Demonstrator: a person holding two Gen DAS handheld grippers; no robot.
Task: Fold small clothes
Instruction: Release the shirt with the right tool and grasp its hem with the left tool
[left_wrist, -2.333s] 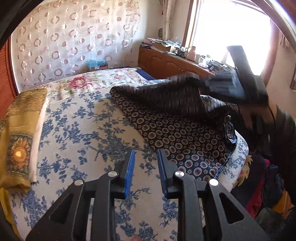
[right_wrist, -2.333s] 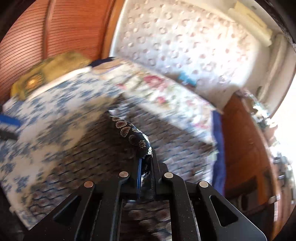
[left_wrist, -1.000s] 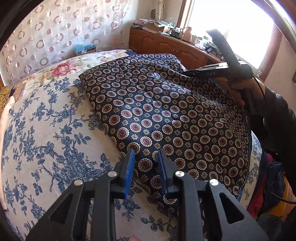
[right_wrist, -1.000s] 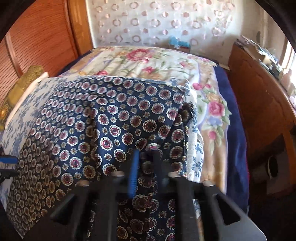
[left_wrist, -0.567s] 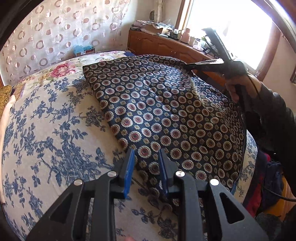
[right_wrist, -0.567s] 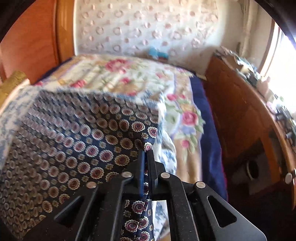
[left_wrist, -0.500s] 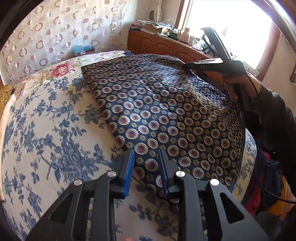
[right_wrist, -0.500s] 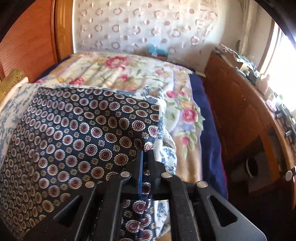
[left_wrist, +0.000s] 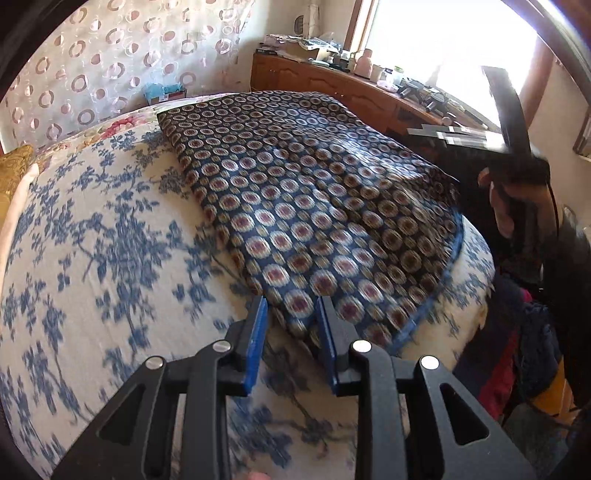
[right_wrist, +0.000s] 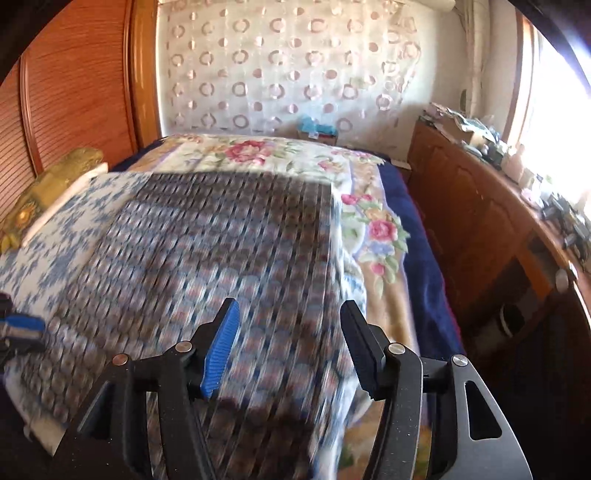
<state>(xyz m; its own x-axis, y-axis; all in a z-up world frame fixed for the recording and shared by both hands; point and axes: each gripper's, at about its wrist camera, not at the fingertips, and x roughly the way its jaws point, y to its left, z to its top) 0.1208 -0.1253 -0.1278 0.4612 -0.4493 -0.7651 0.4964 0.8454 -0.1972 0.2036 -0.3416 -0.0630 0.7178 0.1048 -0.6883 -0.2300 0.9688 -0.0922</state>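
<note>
A dark blue cloth with round medallion print (left_wrist: 310, 192) lies spread flat on the blue-flowered bed cover (left_wrist: 96, 258). My left gripper (left_wrist: 291, 314) is open, its fingers just at the cloth's near corner, holding nothing. My right gripper (right_wrist: 290, 325) is open wide and empty above the cloth's near edge (right_wrist: 221, 266); it also shows in the left wrist view (left_wrist: 480, 136), held up to the right of the cloth. The right wrist view is blurred by motion.
A yellow-gold folded cloth (right_wrist: 51, 184) lies at the bed's left side. A wooden dresser (right_wrist: 498, 240) with clutter stands on the right under the window. A pile of clothes (left_wrist: 517, 350) lies beside the bed. A rose-print blanket (right_wrist: 277, 155) covers the far end.
My right gripper has opened and let go of the patterned cloth, then pulled back. The cloth now lies flat. My left gripper has stayed open at the cloth's near corner.
</note>
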